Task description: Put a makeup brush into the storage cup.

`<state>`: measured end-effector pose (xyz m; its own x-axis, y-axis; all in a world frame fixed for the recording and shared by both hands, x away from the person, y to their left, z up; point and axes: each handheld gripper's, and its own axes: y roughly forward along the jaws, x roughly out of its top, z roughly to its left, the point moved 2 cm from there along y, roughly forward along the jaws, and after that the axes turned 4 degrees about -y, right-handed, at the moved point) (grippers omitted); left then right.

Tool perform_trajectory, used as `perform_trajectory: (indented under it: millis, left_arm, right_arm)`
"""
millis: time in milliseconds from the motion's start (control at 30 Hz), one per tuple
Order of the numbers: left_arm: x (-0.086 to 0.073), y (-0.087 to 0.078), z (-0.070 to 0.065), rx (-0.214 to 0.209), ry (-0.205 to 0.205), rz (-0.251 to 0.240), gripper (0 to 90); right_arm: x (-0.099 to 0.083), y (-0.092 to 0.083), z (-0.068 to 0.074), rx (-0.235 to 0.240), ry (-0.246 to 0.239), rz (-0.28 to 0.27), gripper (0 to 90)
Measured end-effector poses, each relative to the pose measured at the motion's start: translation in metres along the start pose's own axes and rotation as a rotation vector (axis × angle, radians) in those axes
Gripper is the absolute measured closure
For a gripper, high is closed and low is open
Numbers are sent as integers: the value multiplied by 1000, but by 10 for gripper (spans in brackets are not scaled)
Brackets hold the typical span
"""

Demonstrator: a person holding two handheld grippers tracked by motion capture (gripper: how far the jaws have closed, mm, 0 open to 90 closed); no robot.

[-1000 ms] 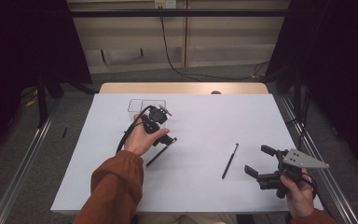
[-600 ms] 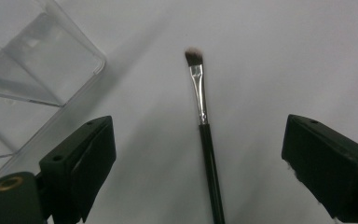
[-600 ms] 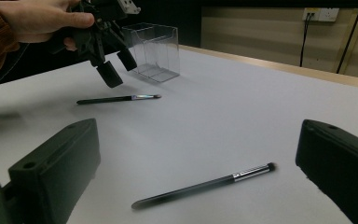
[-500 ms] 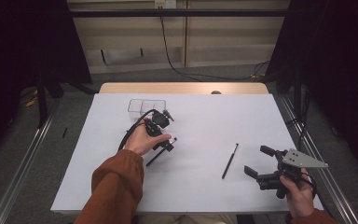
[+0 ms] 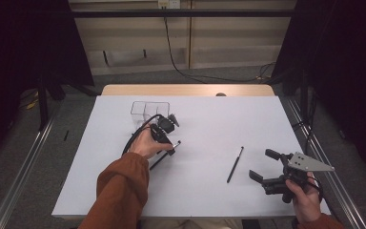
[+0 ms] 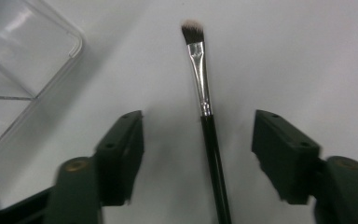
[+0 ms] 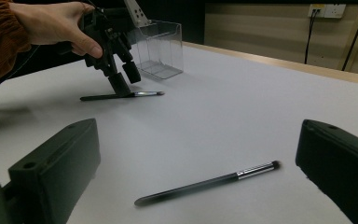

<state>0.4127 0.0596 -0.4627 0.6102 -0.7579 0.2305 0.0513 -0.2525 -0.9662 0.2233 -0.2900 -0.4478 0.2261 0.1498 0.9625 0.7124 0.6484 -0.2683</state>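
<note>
A black-handled makeup brush point(image 5: 159, 161) with a silver ferrule lies on the white table. My left gripper point(image 5: 170, 147) points down over its front part, and its jaws have just been closing. In the left gripper view the brush point(image 6: 213, 154) lies between the pads of the left gripper point(image 6: 198, 121), with a gap on each side. From the right gripper view I see the left gripper point(image 7: 126, 79) standing over that brush point(image 7: 121, 96). A second brush point(image 5: 235, 164) lies at centre right. My right gripper point(image 5: 263, 164) rests open near the front right, and that brush point(image 7: 209, 183) lies ahead of its jaws point(image 7: 198, 154).
A clear plastic organiser point(image 5: 150, 109) with compartments stands just beyond the left gripper, and appears at the upper left in the left gripper view point(image 6: 18, 60). The white sheet point(image 5: 209, 119) covers the table. Dark curtains hang on both sides.
My left gripper has edged down and nearer onto the brush. The right gripper and the second brush have stayed put.
</note>
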Motion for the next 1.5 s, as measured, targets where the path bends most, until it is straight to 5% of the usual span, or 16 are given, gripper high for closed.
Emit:
perform_trajectory:
  millis: [133,267,400,733,1500]
  left_arm:
    - [0,4,-2,9,-10,18,532]
    - [2,6,-6,62,0,39,571]
    - [3,7,-7,71,-7,51,584]
    - [5,6,-4,57,-36,69,827]
    - [3,-1,-4,23,-47,16,842]
  right_arm:
    - [0,0,0,2,-1,2,0]
    - [0,1,0,0,-2,7,0]
    - [0,2,0,2,-2,8,0]
    - [-1,1,0,0,-4,7,0]
    - [-1,-1,0,-11,-1,6,0]
